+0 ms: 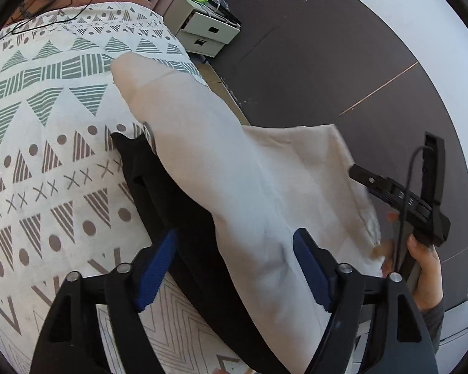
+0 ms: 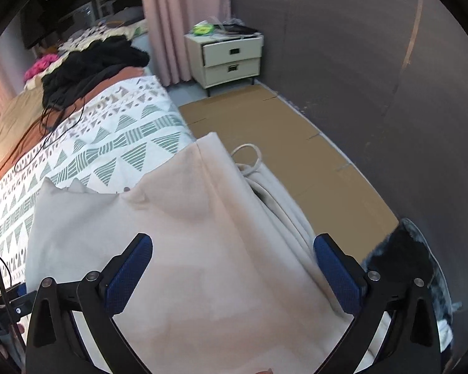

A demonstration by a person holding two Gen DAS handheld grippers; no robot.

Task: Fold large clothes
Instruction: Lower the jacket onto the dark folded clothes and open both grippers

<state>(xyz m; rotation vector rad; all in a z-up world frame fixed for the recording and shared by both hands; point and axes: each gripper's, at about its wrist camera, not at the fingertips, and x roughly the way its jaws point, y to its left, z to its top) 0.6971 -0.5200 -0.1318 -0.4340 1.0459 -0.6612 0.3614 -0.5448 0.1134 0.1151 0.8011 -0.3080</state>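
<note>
Bed cover (image 1: 46,143), patterned, fills most of both views. On it, at the near edge and spilling over the side toward the floor, lies the cream garment (image 2: 177,249): large, soft, limp, likely light; it should drape and slide rather than keep shape. Thick folded layers bunch along its floor-side edge. I'd judge a hem or corner the best hold, not the slack middle.

A black garment (image 1: 159,187) lies partly under it; how far it runs beneath I cannot tell.

My left gripper (image 1: 237,268) stands released, jaws apart, cream cloth between them but unpinched. My right gripper (image 2: 234,277) likewise spread wide over the cloth, gripping nothing.

Garment's near end is cut off below both frames. Cord loop (image 2: 249,159) at the fold: drawstring, probably.
</note>
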